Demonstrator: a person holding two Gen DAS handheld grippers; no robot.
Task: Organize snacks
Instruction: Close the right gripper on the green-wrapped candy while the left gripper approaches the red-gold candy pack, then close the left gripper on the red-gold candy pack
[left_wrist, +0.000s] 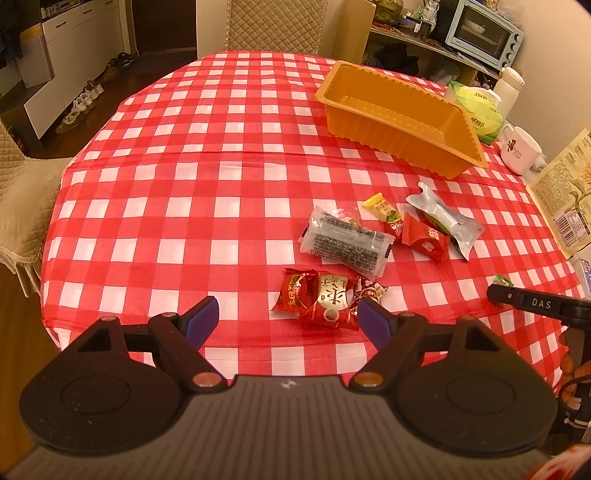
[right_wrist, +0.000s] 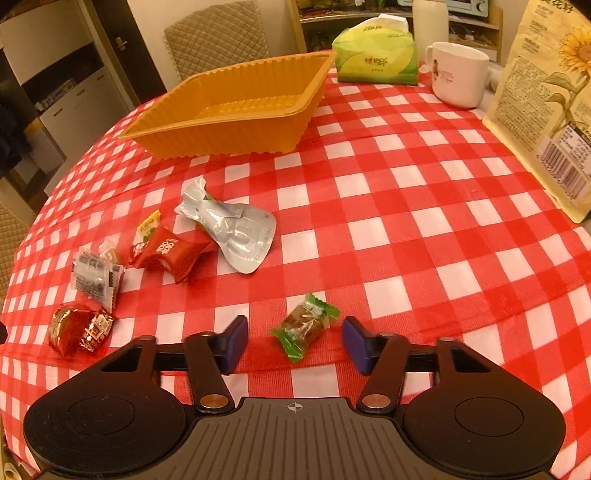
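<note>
Lying scattered on the checked table (right_wrist: 406, 192), the snacks look tipped out for sorting, while the orange tray (right_wrist: 236, 107) stands bare at the far side — presumably the place they are meant to go, though none is in it yet. The loose group sits close together: a silver pouch (right_wrist: 236, 232) overlapping a red packet (right_wrist: 170, 251), a small yellow sweet (left_wrist: 380, 208) just behind them, a clear-wrapped dark bar (left_wrist: 345, 242) beside, and nearest the left tool (left_wrist: 288, 317) a cluster of red-and-gold sweets (left_wrist: 325, 297). One green-wrapped candy (right_wrist: 304, 325) lies apart from the rest, on the right side of the table. Each tool seems lined up on its own nearest piece, which would let both hands work without crossing. The left tool is spread wide, its blue pads (left_wrist: 203, 317) flanking the red-and-gold cluster; the right-hand pad seems to touch or overlap the edge of one wrapper, but nothing is gripped. The right tool (right_wrist: 295, 341) is likewise spread, the green candy lying between its pads with gaps on both sides, so it holds nothing. A tissue pack (right_wrist: 376, 55), a white mug (right_wrist: 461, 74) and a sunflower-seed bag (right_wrist: 546, 110) stand along the far and right edge, out of the way of the sorting.
</note>
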